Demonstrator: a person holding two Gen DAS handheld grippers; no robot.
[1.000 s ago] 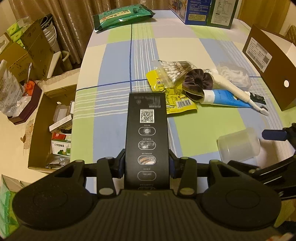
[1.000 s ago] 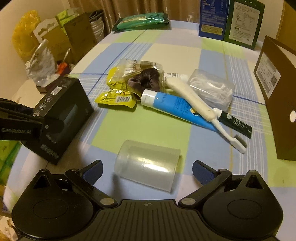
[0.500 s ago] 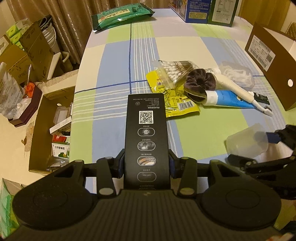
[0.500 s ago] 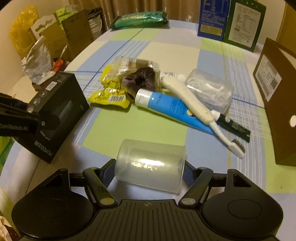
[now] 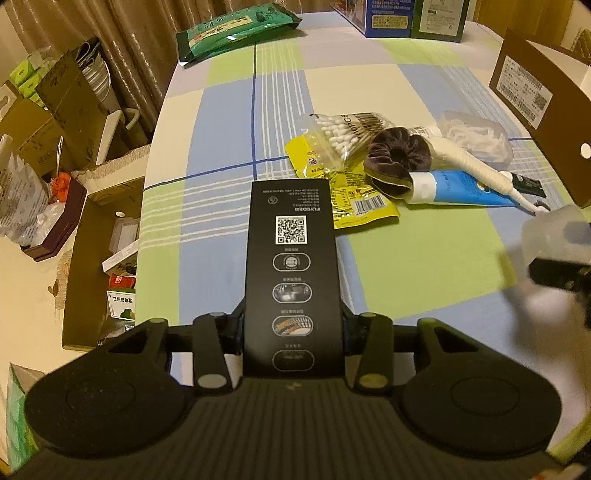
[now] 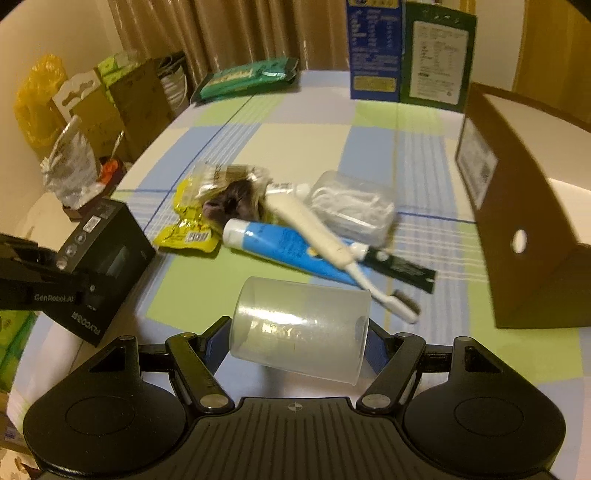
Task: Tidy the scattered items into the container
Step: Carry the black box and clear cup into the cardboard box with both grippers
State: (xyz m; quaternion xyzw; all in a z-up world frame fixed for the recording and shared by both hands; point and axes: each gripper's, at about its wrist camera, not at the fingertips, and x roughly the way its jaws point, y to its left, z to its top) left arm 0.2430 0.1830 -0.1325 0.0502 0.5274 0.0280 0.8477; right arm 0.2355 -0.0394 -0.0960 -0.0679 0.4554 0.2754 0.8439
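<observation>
My left gripper is shut on a black box with a QR code, held above the table; the box also shows in the right wrist view. My right gripper is shut on a clear plastic cup lying sideways, lifted off the table; it shows blurred in the left wrist view. A pile lies mid-table: cotton swabs, yellow packet, dark scrunchie, blue tube, white toothbrush, clear floss box. The brown cardboard container stands at the right.
A green packet and two upright boxes stand at the table's far end. Open cardboard boxes and bags sit on the floor left of the table. The checked tablecloth covers the table.
My right gripper closed around the clear cup and lifted it off the table, moving right. My left gripper held the black box nearly still.
</observation>
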